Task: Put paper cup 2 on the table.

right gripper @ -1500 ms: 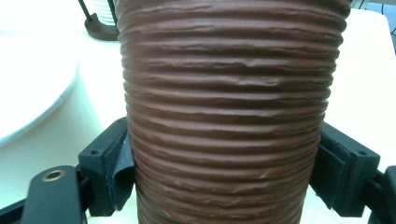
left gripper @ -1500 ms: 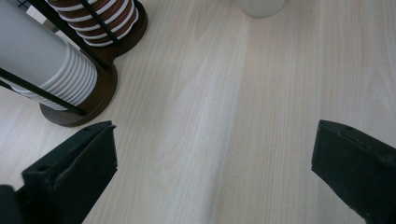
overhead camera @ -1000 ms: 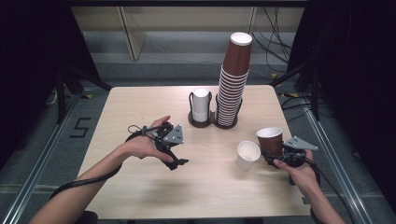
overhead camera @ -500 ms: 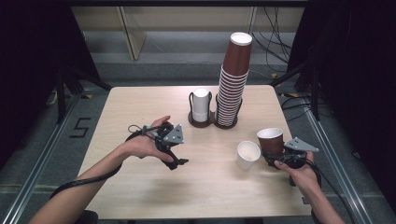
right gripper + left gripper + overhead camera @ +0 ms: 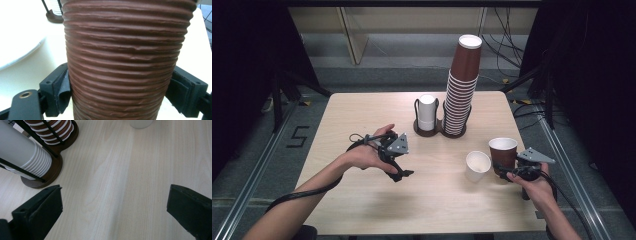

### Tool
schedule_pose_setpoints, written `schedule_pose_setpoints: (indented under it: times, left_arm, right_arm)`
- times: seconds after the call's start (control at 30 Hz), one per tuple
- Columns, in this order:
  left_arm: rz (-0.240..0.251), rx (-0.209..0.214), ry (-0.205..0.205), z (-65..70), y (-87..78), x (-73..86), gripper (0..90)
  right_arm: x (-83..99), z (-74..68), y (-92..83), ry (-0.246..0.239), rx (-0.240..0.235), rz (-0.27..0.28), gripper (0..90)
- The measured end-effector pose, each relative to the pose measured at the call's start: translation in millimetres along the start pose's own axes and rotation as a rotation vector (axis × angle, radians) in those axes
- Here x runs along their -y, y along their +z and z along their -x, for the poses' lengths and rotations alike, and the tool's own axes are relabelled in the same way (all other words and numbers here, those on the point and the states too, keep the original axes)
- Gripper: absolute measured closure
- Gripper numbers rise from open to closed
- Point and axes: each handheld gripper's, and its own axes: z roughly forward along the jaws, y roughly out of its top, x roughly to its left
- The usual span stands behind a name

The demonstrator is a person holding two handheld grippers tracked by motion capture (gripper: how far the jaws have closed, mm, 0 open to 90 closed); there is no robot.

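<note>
Nearest to you, your right gripper (image 5: 507, 173) is sitting at the near right of the table (image 5: 362, 110), with your hand wrapped around it from behind. Its jaws are standing on either side of the brown ribbed paper cup (image 5: 503, 152), which is upright on the tabletop. In the right gripper view the left pad is lying against the cup's (image 5: 125, 62) wall, while a thin gap is showing between the right pad and the wall; those jaws have just been opening, with the cup between them, so you are no longer pinching it.

Just to the left of the brown cup, the white paper cup (image 5: 477, 166) is tilting, its mouth turned up toward you. The two cups are near each other but not touching.

Over at the left, your left gripper (image 5: 399, 167) is hovering above bare wood in your hand, its jaws spread wide with nothing between them, as the left gripper view is showing.

Farther off, near the middle of the table, the dark wire cup holder (image 5: 439, 131) is carrying two stacks: a short stack of white cups (image 5: 427, 112) on the left and a tall stack of brown cups (image 5: 460, 87) on the right, rising well above the holder's rails.
</note>
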Motion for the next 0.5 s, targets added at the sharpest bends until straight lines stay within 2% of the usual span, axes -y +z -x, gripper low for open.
schedule_pose_setpoints:
  times: [0.1,0.17,0.23,0.27,0.33,0.37,0.4,0.43,0.47,0.5]
  left_arm:
    - [0.011,-0.003,-0.014,0.3,0.4,0.1,0.0]
    - [0.012,-0.003,-0.018,0.0,0.2,0.1,0.0]
    - [0.004,-0.001,-0.009,-0.5,-0.2,0.0,0.0]
    - [0.012,-0.003,-0.018,0.1,0.5,0.2,0.0]
    - [0.000,-0.001,-0.003,-0.8,-0.1,0.1,0.0]
    - [0.006,-0.003,-0.011,-0.5,0.5,0.3,0.0]
    - [0.008,-0.003,-0.015,-0.5,1.0,0.4,0.0]
    - [0.005,0.001,-0.015,-1.1,1.1,0.3,0.0]
    - [0.007,0.000,-0.015,-1.7,1.2,0.3,0.0]
    - [0.007,-0.003,-0.016,-2.3,1.1,0.3,0.0]
  right_arm:
    - [-0.8,0.0,-2.5,0.012,-0.001,-0.014,15.2]
    - [-1.2,0.4,-3.0,-0.001,-0.002,-0.001,13.8]
    - [-2.1,-1.1,-4.2,-0.007,-0.002,-0.004,11.8]
    - [-2.4,-2.0,-4.6,-0.004,-0.007,-0.007,11.1]
    - [-2.3,-3.8,-4.2,-0.010,-0.022,-0.003,10.2]
    - [-1.7,-7.7,-4.4,0.030,-0.036,-0.009,10.2]
    - [-2.3,-9.0,-6.4,0.032,-0.030,-0.034,11.8]
    - [-2.9,-6.4,-5.4,-0.022,-0.016,-0.022,18.6]
    - [-2.9,-6.9,-4.8,-0.022,-0.011,-0.021,20.9]
    - [-3.5,-7.2,-4.2,-0.010,-0.004,-0.022,27.9]
